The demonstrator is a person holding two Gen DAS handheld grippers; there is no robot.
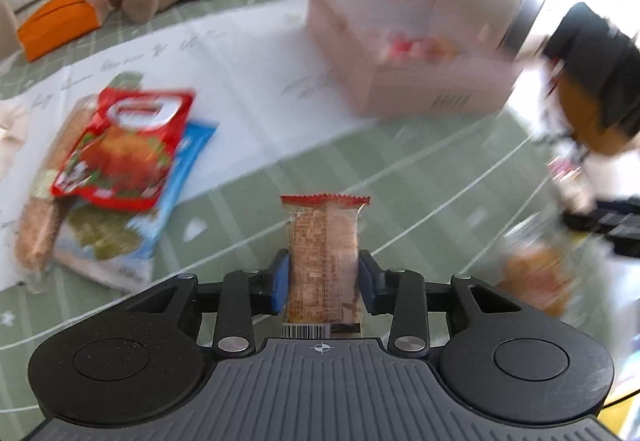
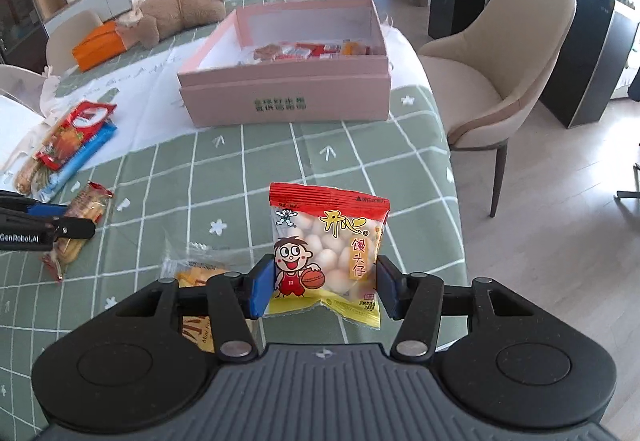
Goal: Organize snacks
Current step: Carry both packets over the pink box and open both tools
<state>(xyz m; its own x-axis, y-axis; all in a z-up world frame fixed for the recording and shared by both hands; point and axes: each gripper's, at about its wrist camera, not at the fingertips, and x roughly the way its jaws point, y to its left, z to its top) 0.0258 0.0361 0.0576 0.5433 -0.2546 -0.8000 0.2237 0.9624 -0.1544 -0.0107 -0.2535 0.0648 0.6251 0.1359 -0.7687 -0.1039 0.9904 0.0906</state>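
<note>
My left gripper (image 1: 323,281) is shut on a clear-wrapped rice cracker pack (image 1: 323,257) with a red top edge, held above the green checked tablecloth. The same gripper (image 2: 60,225) and cracker pack (image 2: 78,219) show at the left of the right wrist view. My right gripper (image 2: 325,287) is shut on a red and yellow bag of small round buns (image 2: 328,249). The open pink box (image 2: 288,97) stands ahead with several small snacks inside; it appears blurred in the left wrist view (image 1: 400,53).
A pile of snack bags (image 1: 116,177) lies at the left on white paper (image 1: 248,81). A yellow snack pack (image 2: 196,277) lies under my right gripper. A teddy bear (image 2: 180,9) and an orange box (image 2: 98,45) lie at the back. A beige chair (image 2: 504,81) stands at the right.
</note>
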